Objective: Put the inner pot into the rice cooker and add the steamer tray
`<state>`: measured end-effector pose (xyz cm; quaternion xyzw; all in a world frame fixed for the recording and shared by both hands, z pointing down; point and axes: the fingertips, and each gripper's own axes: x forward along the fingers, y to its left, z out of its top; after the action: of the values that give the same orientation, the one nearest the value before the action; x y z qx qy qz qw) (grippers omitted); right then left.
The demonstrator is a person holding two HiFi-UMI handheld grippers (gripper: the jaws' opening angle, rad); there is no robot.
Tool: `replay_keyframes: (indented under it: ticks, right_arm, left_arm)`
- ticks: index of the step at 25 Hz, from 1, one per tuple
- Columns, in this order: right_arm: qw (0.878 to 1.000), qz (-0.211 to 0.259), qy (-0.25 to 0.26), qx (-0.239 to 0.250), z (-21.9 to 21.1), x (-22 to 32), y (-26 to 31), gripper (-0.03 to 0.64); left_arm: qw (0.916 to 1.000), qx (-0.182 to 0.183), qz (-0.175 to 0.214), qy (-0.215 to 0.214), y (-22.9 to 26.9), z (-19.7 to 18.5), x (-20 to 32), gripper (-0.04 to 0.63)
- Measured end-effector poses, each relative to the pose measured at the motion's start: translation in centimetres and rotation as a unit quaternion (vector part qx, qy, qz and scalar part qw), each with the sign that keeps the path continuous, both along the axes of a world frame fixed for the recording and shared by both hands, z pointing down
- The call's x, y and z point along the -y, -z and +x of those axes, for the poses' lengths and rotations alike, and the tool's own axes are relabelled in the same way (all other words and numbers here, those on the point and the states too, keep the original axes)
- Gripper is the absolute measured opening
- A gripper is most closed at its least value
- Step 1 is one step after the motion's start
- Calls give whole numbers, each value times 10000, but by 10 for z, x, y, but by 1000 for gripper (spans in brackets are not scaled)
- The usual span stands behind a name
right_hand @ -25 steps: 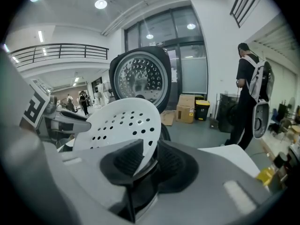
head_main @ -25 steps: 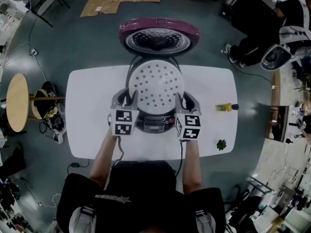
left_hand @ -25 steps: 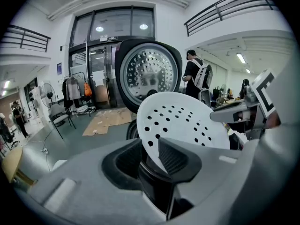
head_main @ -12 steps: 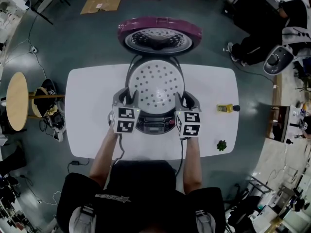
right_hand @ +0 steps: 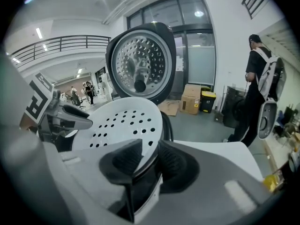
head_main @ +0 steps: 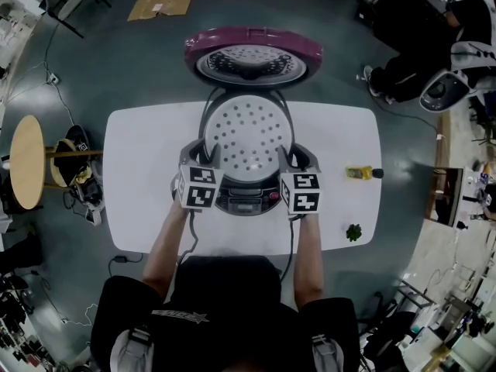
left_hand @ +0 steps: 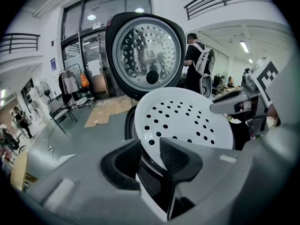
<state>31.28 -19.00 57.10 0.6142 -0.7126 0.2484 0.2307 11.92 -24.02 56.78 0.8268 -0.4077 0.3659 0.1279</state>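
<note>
The rice cooker point(head_main: 246, 198) stands at the middle of the white surface point(head_main: 139, 177), directly ahead of both tools; its lid point(head_main: 252, 56) is swung fully open and stands upright beyond the tools, with the perforated inner plate facing them. The steamer tray point(head_main: 246, 138), white and perforated, sits in the mouth of the cooker, between the two tools. The left tool point(head_main: 204, 156) is at the tray's left edge; its jaws have just been opening and now stand spread, one pad on each side of the tray rim, with the rim between them and not pinched. The right tool point(head_main: 288, 156) is at the tray's right edge in mirror position; its jaws have likewise just been opening and stand spread about the rim, not clamped on it. Both tools point downward and forward toward the cooker; each marker cube lies just beside the cooker's front panel. A small yellow object point(head_main: 358, 172) lies on the surface to the right of the right tool; a small green item point(head_main: 353, 231) lies right of that tool and nearer the person. A round wooden stool point(head_main: 29, 163) stands on the floor, well left of the left tool.
</note>
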Motion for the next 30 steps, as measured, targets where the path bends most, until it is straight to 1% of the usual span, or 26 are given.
replay_keyframes:
  ticks: [6,9,12,14,15,16,17,19,22,26,30]
  right_arm:
    - [10000,-29,29,34,-1,-2,-3,114]
    - [10000,-33,9,60,2,1,-2,114]
    - [10000,48,-56,47,5,2,0,129]
    - [9998,136,-125,109,7,1,2,156]
    - [9996,177,-153,176,7,1,3,179]
    - [9993,214,-174,249,7,1,5,189]
    - [9990,247,-192,308,7,0,6,190]
    - [9987,296,-228,348,6,-1,9,204]
    - [9985,343,-249,337,4,-4,13,204]
    - [9984,417,-250,300,2,-7,21,204]
    - [9982,478,-246,256,-1,-12,28,204]
  left_arm:
    - [10000,37,-44,-51,-2,-1,-3,138]
    - [10000,-13,-54,-62,-2,1,0,138]
    - [9999,-91,-43,-33,0,2,3,138]
    - [9999,-149,-18,2,1,1,4,141]
    - [9999,-167,16,0,2,1,3,157]
    - [9998,-182,66,-24,3,2,3,213]
    - [9997,-199,119,-62,5,3,2,233]
    - [9994,-255,176,-119,9,6,-1,240]
    - [9990,-369,218,-142,13,9,-5,253]
    - [9986,-445,223,-193,20,10,-12,255]
    - [9978,-493,366,-241,29,9,-16,255]
